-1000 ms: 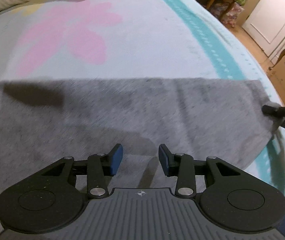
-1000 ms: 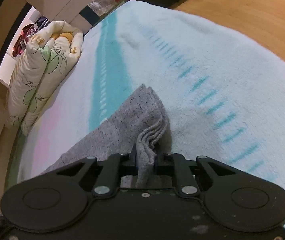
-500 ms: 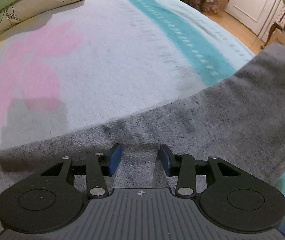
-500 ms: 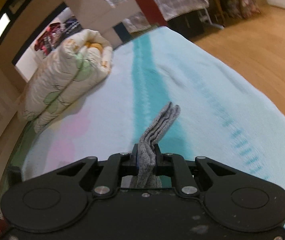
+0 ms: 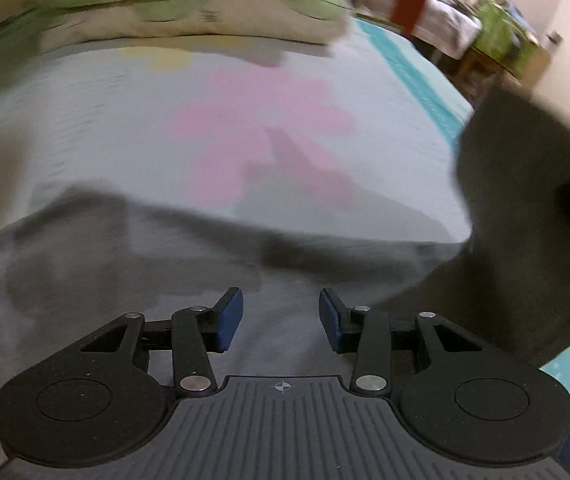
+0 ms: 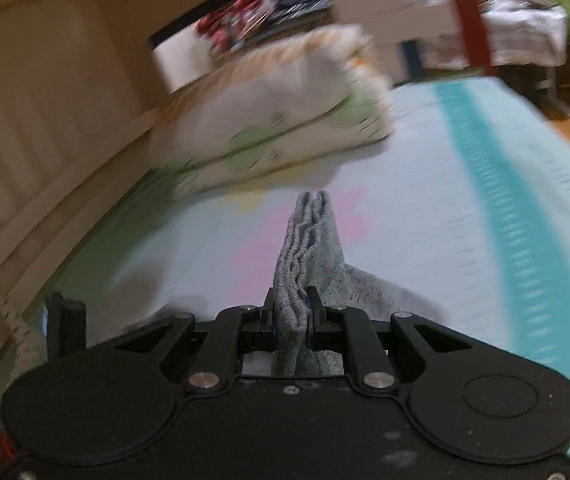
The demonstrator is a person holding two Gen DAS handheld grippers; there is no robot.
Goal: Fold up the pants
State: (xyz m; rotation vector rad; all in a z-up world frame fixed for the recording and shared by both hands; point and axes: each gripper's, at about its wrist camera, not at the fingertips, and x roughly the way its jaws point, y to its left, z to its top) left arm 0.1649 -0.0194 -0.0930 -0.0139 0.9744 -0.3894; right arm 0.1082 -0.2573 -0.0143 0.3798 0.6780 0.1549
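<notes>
Pants (image 6: 305,248) lifted nearer folded quilt (image 6: 285,120); right jaws clamp them, left jaws apart, empty.

Your left wrist view is smeared by motion: the folded quilt (image 5: 189,12) at 12 o'clock is a streak of cream and green, its print unreadable. The lifted end of the pants (image 5: 525,216) at 3 o'clock runs off the right edge, so you cannot see what holds it there. In your right wrist view the shelf clutter (image 6: 245,12) at 11 o'clock is too blurred to name, and the pants drop out of sight behind the right claw (image 6: 291,312).
</notes>
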